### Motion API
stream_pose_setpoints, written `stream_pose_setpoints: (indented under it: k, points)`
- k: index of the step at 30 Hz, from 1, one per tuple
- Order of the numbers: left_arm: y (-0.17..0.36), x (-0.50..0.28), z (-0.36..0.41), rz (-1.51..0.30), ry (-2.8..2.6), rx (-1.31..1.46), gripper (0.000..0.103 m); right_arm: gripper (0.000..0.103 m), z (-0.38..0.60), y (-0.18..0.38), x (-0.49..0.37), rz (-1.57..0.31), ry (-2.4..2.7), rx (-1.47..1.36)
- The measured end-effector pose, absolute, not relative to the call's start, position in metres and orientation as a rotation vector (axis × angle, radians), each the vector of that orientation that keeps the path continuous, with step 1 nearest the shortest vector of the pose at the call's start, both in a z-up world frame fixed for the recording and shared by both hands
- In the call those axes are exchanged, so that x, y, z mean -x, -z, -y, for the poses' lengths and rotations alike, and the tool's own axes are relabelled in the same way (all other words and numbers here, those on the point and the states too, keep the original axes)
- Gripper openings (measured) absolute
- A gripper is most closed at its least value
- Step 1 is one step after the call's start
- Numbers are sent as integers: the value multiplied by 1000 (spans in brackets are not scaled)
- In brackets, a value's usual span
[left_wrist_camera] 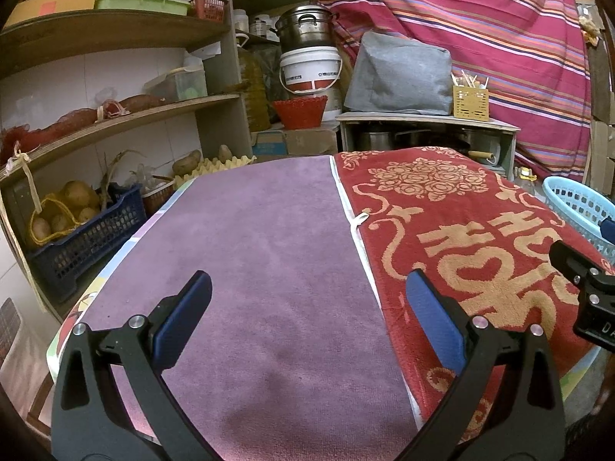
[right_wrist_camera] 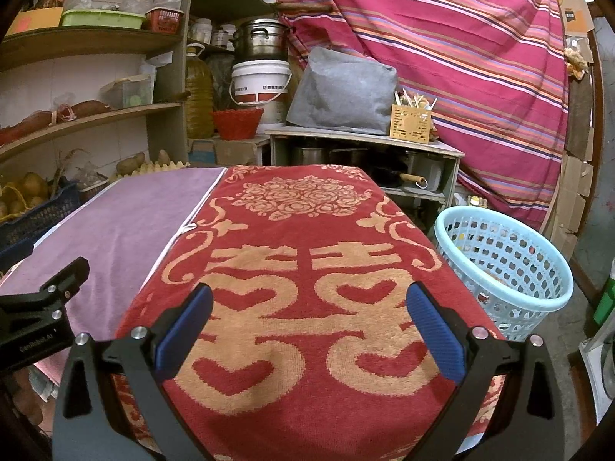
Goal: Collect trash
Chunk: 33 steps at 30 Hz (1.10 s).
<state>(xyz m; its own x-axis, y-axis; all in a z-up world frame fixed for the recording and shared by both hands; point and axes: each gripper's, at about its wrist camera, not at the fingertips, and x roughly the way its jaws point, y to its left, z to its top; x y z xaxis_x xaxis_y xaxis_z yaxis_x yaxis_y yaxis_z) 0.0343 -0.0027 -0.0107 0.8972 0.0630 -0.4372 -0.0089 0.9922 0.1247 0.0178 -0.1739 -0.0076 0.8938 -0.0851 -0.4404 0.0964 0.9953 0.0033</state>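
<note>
My left hand-held gripper (left_wrist_camera: 307,319) hangs over the purple towel (left_wrist_camera: 261,253), fingers wide apart, nothing between them. My right hand-held gripper (right_wrist_camera: 309,322) is likewise spread and empty above the red towel (right_wrist_camera: 307,269) with its gold double-happiness character. Both towels cover the tabletop and no trash shows on either. The light blue basket (right_wrist_camera: 507,269) stands on the floor just beside the tabletop's right edge, holding what appear to be scraps. Judgement: collection looks complete or not begun; scan the tabletop edges before closing. Legible writing: "GenRobot.AI" on the left gripper's body in the right wrist view; the white bucket (right_wrist_camera: 261,82) label is unreadable.
</note>
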Motion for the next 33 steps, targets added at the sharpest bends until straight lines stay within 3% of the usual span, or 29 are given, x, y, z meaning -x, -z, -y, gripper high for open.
stream_pose_setpoints:
  k: [33]
  points:
    - [11,-34,3,-457,-34,-118,98,98,183,6,-21,-458,96,-23]
